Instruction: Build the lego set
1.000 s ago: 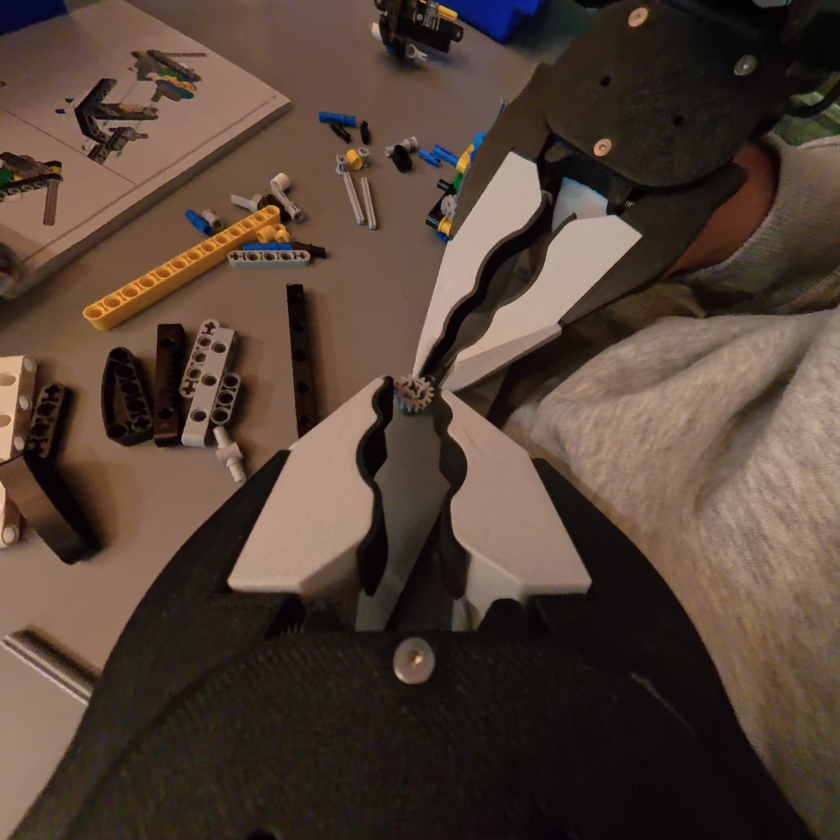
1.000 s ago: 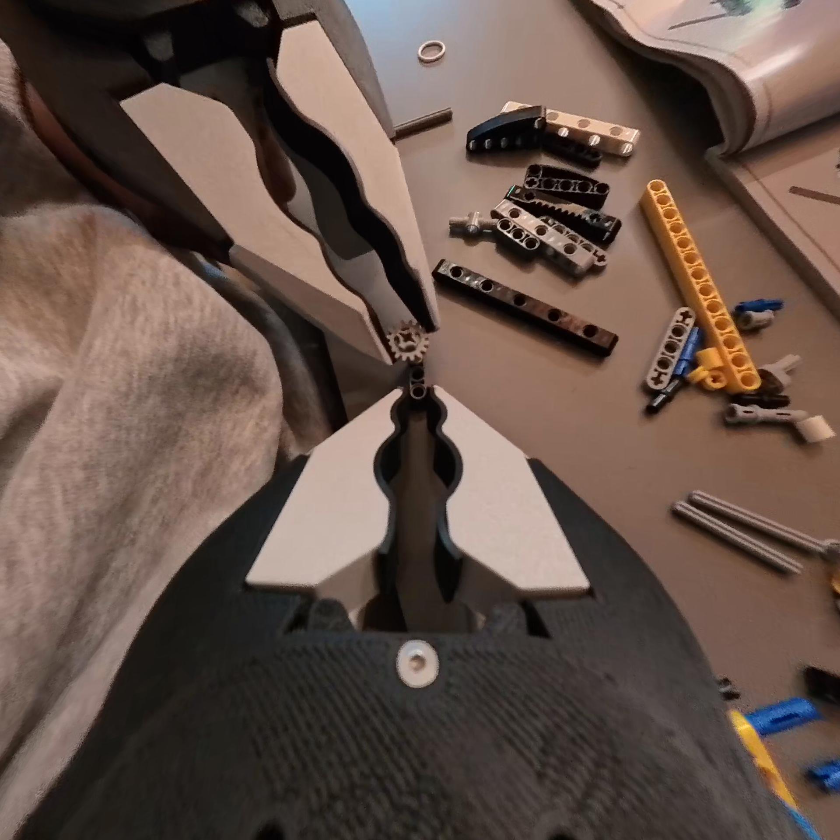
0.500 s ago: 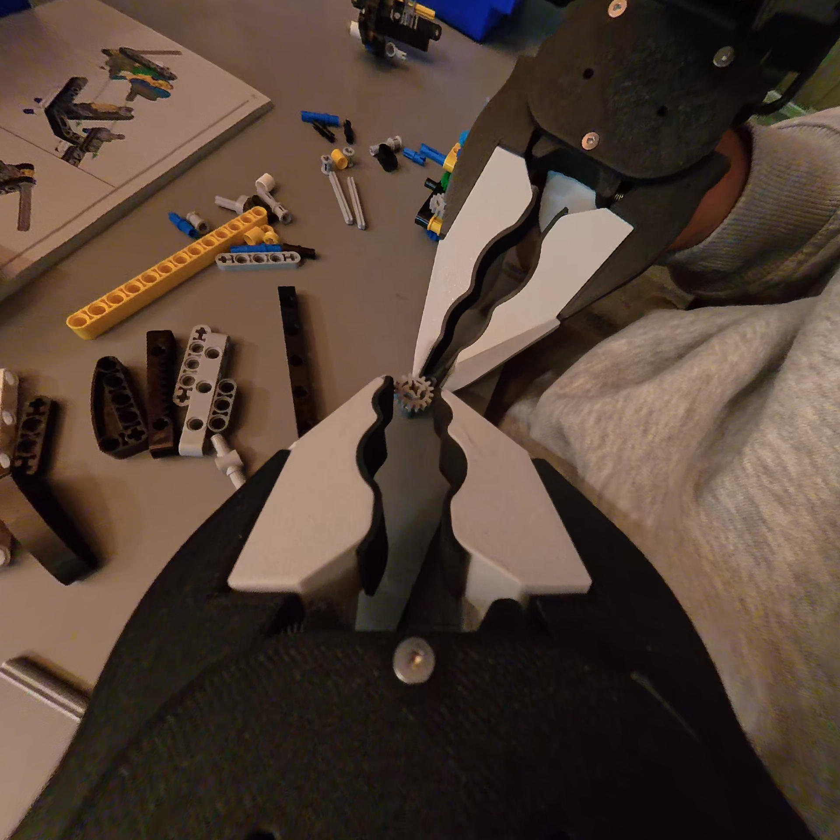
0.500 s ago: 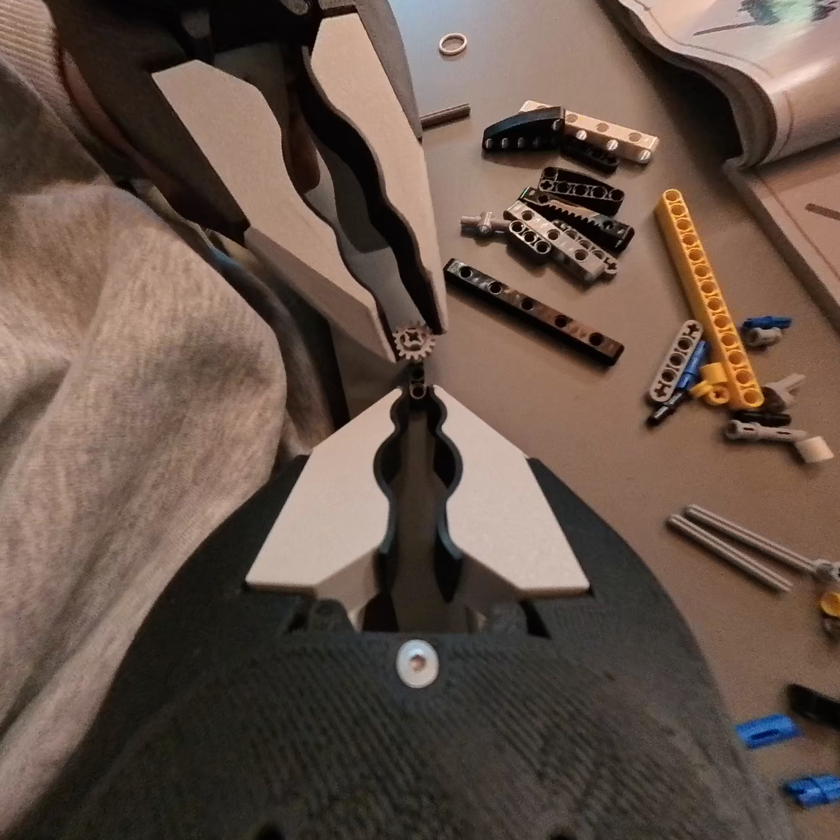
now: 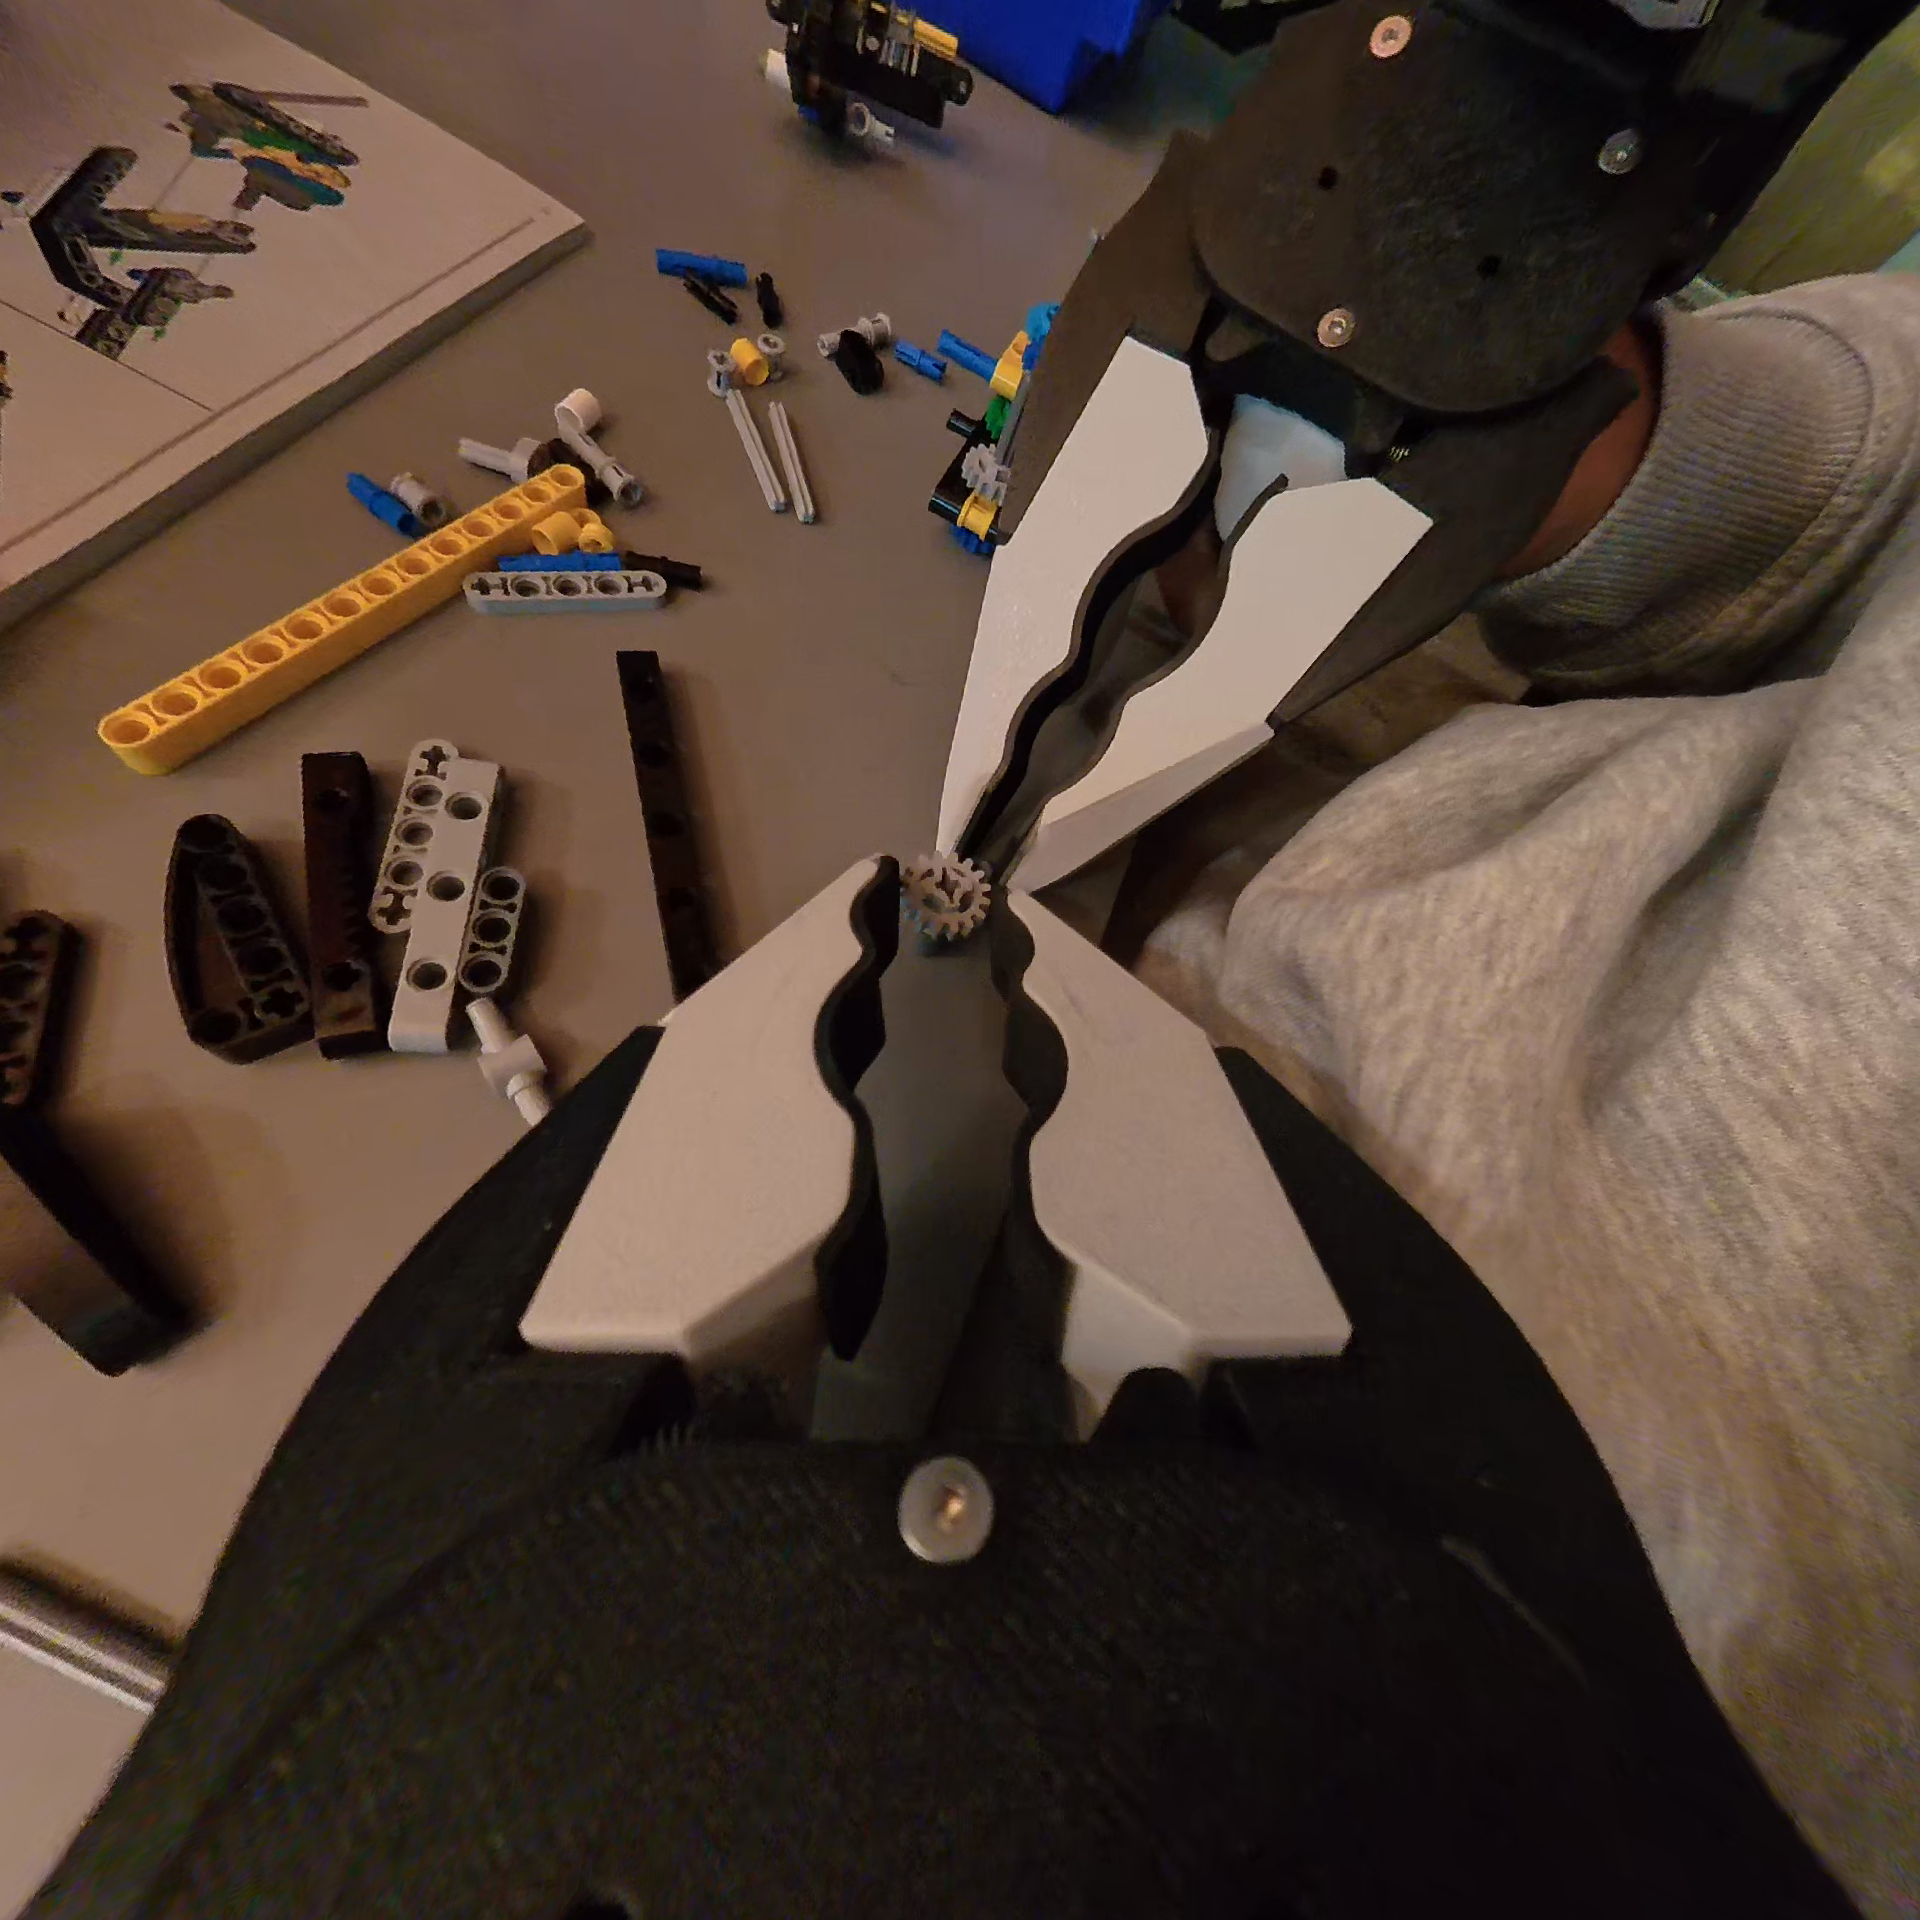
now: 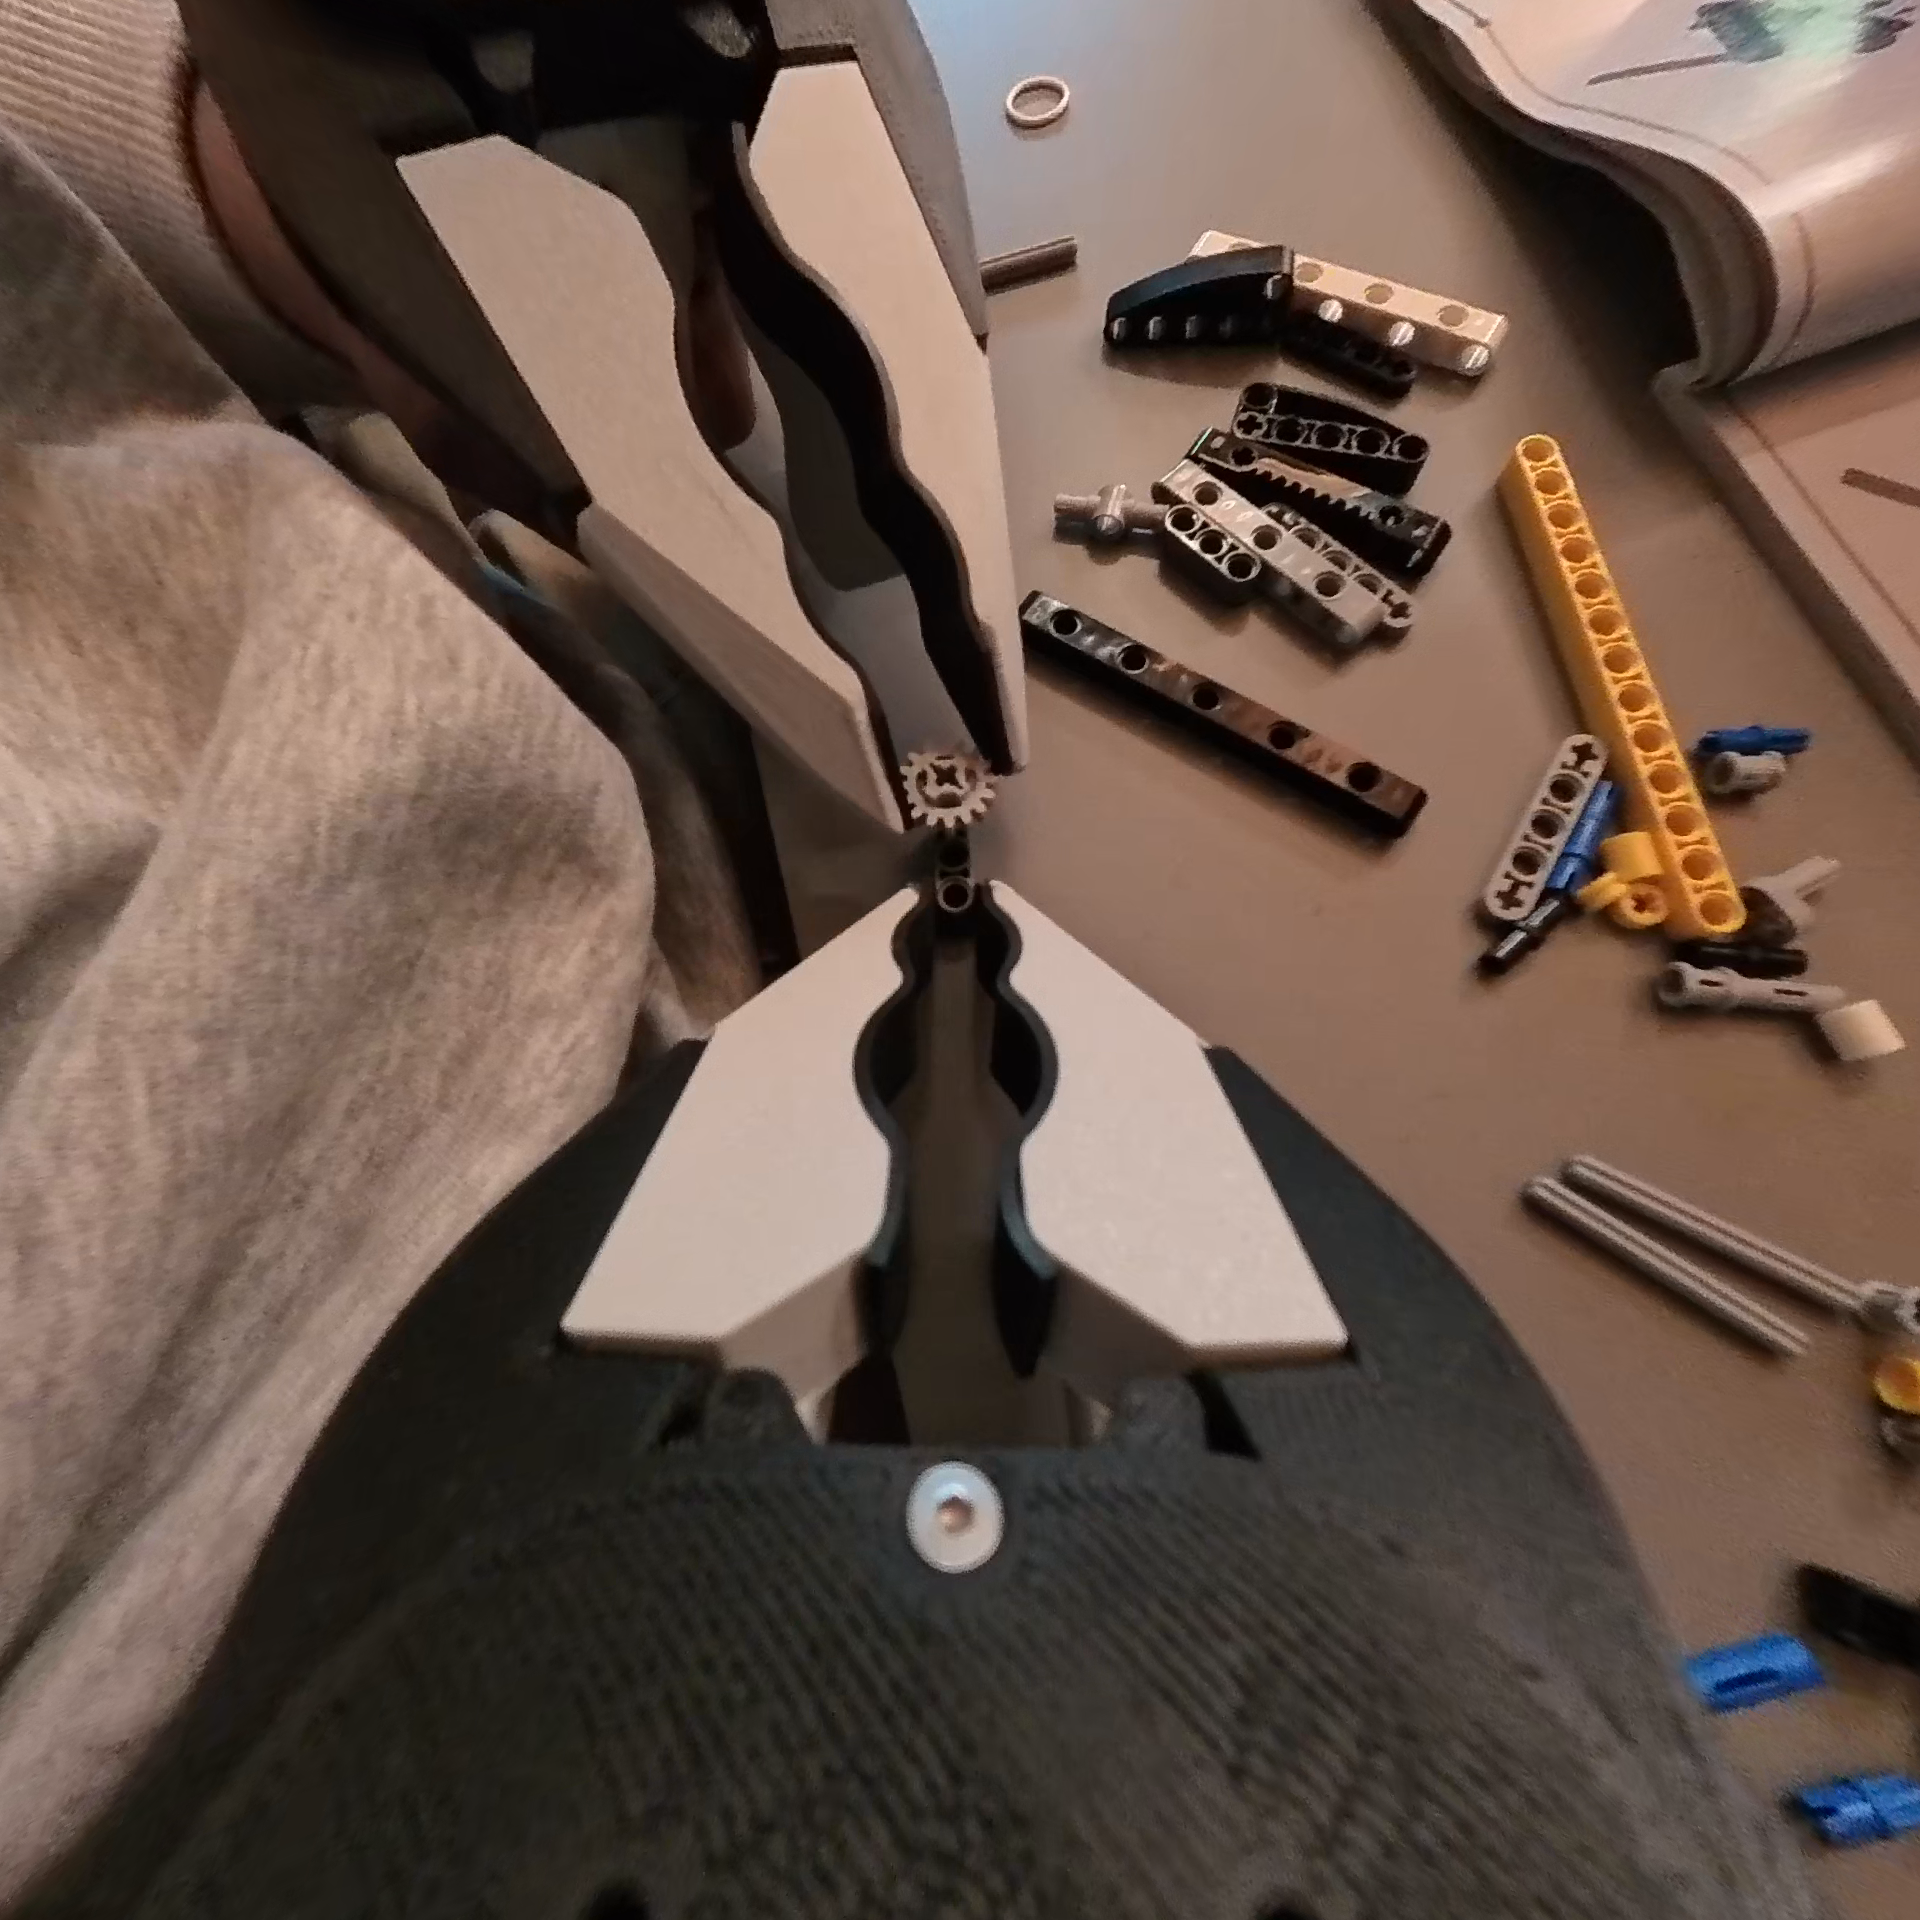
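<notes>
Gear (image 5: 943, 896) stays pinched in left fingers (image 5: 940, 883); right fingers (image 6: 954, 896), clamped on black pin (image 6: 954, 878), remain touching it, not yet mated.

grey gear (image 5: 943, 896), yellow beam (image 5: 343, 619), black beam (image 5: 665, 821), grey table (image 5: 862, 623).
</notes>
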